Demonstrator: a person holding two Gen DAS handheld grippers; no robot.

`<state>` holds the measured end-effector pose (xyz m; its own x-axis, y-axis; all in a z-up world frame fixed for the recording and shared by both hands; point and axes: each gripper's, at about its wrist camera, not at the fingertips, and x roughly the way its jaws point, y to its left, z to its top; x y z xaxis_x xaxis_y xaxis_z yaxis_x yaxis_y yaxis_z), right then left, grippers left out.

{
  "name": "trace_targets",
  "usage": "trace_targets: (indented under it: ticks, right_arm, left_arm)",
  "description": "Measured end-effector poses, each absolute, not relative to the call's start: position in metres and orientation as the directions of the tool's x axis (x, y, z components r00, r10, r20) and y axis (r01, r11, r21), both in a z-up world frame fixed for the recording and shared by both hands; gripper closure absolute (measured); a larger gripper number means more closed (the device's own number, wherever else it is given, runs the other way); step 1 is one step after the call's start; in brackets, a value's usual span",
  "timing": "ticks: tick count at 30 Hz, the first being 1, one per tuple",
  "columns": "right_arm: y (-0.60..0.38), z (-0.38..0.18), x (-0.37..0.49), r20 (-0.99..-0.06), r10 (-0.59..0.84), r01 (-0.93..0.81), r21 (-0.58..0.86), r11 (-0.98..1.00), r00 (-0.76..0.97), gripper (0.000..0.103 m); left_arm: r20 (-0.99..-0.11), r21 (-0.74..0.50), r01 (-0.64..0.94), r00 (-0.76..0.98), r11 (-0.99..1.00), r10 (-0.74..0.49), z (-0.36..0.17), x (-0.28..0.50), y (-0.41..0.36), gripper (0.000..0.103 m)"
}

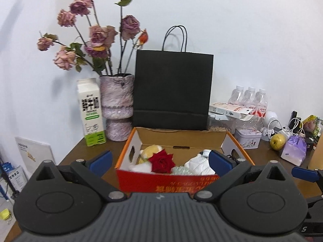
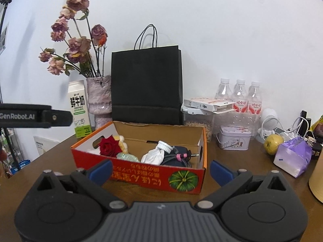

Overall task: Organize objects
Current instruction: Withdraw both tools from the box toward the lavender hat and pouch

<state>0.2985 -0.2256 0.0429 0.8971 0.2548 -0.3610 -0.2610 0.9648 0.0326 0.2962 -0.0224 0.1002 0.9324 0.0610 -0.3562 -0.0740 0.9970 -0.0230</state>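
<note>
Both the left gripper [image 1: 160,160] and right gripper [image 2: 160,170] hung spread and empty before the orange cardboard box [image 2: 141,173] on the table. Inside, its red rose [image 2: 108,147] looked light and fragile, best pinched low, under the bloom.

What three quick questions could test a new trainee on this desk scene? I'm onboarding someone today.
1. True or false: the red rose lies inside the orange cardboard box.
2. What stands directly behind the box: A) black paper bag, B) milk carton, C) water bottles?
3. Is either hand-held gripper, left or right, holding anything?

Key: 1 true; 2 A; 3 no, both are open and empty.
</note>
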Motion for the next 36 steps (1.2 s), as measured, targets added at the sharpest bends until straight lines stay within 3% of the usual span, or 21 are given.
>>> trace_targets:
  ticks: [20, 36]
  right_arm:
    - [-0.218, 0.014, 0.212, -0.437, 0.259, -0.291, -0.006, 0.957, 0.861, 0.0]
    - [-0.155, -0.002, 0.198, -0.493, 0.313, -0.372, -0.023, 0.928, 0.812, 0.0]
  left_arm:
    - [-0.462, -0.003, -0.13, 0.88, 0.991, 0.114, 0.077, 0.212, 0.031, 0.0]
    - [-0.523, 0.02, -0.126, 0.844, 0.992, 0.118, 0.043, 0.183, 0.094, 0.0]
